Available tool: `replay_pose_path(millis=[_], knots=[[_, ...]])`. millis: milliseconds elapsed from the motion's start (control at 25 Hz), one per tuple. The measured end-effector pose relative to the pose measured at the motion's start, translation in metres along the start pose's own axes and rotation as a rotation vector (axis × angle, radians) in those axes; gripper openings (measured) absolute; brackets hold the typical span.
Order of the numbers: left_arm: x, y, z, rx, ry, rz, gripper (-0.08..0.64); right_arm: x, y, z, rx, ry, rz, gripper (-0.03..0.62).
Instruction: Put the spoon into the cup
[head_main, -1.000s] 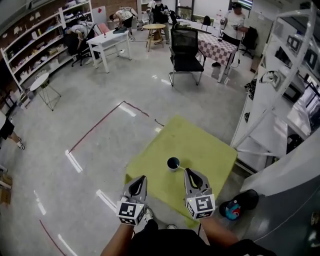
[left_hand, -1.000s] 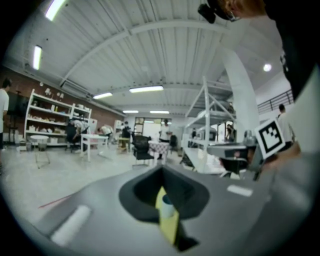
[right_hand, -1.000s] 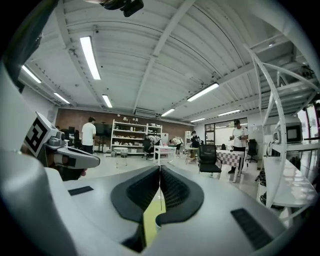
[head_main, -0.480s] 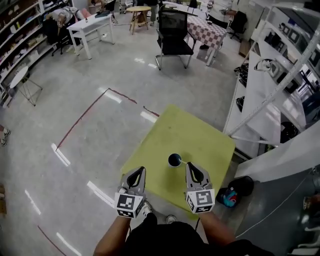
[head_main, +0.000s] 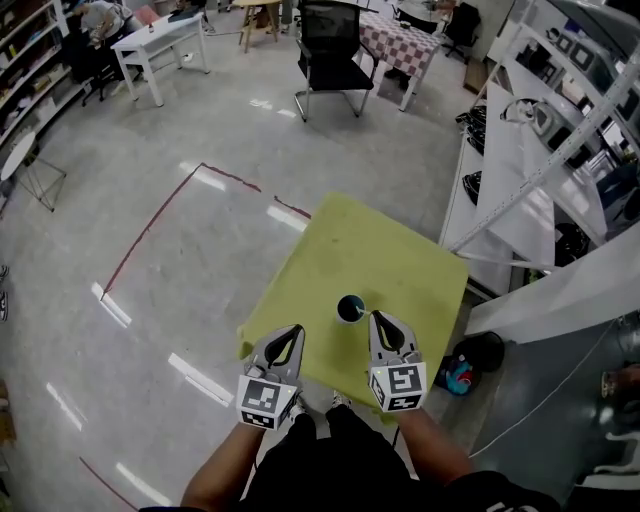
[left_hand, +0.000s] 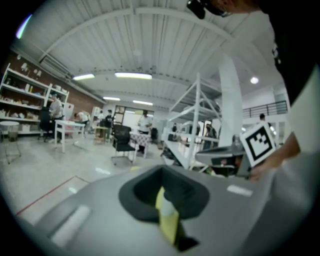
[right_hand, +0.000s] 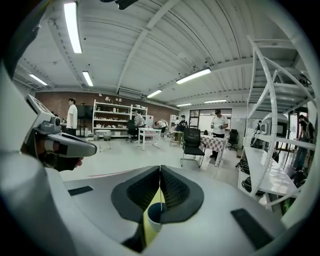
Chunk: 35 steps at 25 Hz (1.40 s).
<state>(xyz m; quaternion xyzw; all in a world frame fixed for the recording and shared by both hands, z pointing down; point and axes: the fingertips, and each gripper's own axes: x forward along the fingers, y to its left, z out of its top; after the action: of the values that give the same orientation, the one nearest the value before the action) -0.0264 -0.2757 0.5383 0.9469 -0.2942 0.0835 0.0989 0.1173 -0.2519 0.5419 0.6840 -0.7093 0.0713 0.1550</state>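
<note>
Your right claw (head_main: 381, 320) is shut tight with nothing in it. Your left claw (head_main: 294, 332) looks shut too, and it holds nothing. Both hang low over the near edge of the worktop (head_main: 385, 245), side by side.

Just past their tips stands the cup (head_main: 350, 308). It is closer to your right claw and opens upward. The spoon is too thin for me to pick out now. I think it lies just right of the cup, under the tip of your right claw.

I think the spoon is light, stiff, smooth and a bit slippery, and it lies flat. So open your claw first, then pinch the handle near its middle from the sides. A grip at the very end may let it swing. The cup looks small and light, so a bump could tip it.

Farther off, a black chair (head_main: 330, 45) stands on the floor.

A second ago a thin pale line showed right beside the cup on its right. Your right claw covers that spot now. Both claws have come lower, and you now look down more steeply, so the whole worktop shows. The cup has not moved.
</note>
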Motion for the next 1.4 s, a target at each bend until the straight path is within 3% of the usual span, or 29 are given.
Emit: replay_pose_path(millis=[280, 1400], knots=[[0.009, 0.006, -0.005, -0.014, 0.019, 0.011, 0.006, 0.022, -0.002, -0.012, -0.032, 0.036, 0.022, 0.009], [0.058, 0.025, -0.059, -0.078, 0.128, 0.085, 0.006, 0.078, -0.002, -0.106, 0.027, 0.198, 0.122, 0.011]])
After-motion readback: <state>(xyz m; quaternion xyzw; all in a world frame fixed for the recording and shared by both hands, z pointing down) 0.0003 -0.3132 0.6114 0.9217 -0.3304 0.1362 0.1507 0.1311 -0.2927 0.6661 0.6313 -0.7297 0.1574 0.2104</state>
